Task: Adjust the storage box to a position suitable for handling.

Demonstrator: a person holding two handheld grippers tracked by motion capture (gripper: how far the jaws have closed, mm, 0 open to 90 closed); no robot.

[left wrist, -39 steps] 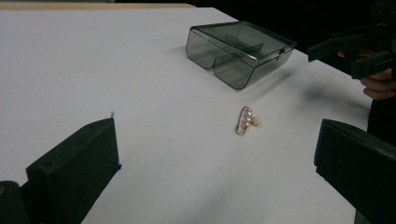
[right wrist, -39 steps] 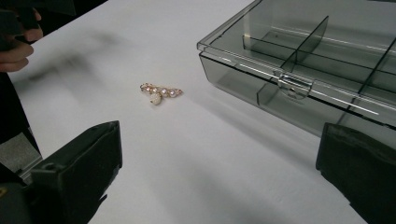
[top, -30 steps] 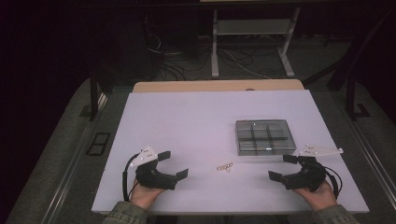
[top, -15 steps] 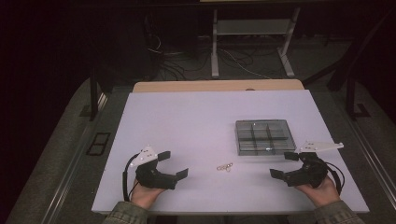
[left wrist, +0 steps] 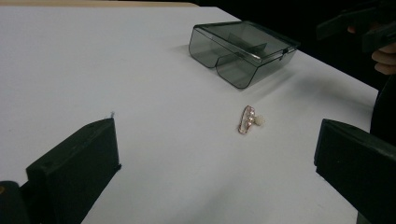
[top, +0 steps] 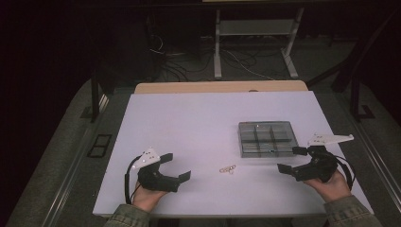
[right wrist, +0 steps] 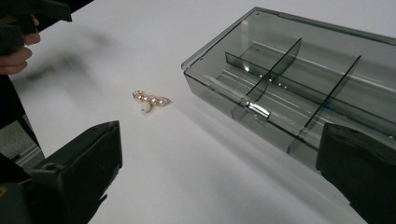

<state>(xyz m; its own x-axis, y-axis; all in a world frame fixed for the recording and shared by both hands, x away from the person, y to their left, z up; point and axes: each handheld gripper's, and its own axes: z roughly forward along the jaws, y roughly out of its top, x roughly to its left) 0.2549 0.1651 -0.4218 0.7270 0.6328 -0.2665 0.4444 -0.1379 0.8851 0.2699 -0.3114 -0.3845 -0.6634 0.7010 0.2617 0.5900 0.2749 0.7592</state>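
A small gold clip set with pearls (top: 228, 168) (left wrist: 248, 119) (right wrist: 150, 100) lies on the white table (top: 189, 123), between both grippers. Behind it stands a smoky clear plastic box (top: 265, 137) (left wrist: 243, 45) (right wrist: 299, 79) with divided compartments, its lid shut. My left gripper (top: 176, 166) (left wrist: 215, 172) rests near the front edge at the left, open, nothing between its jaws. At the front right my right gripper (top: 292, 160) (right wrist: 219, 177) is open too, just in front of the box's right corner.
The table's front edge runs just behind both hands. A wooden board (top: 217, 87) shows along the far edge. Beyond it are a white metal stand (top: 255, 33) and cables (top: 189, 59) on the dark floor.
The right gripper has shifted slightly right and toward the front edge. The left gripper, clip and box stay where they were.
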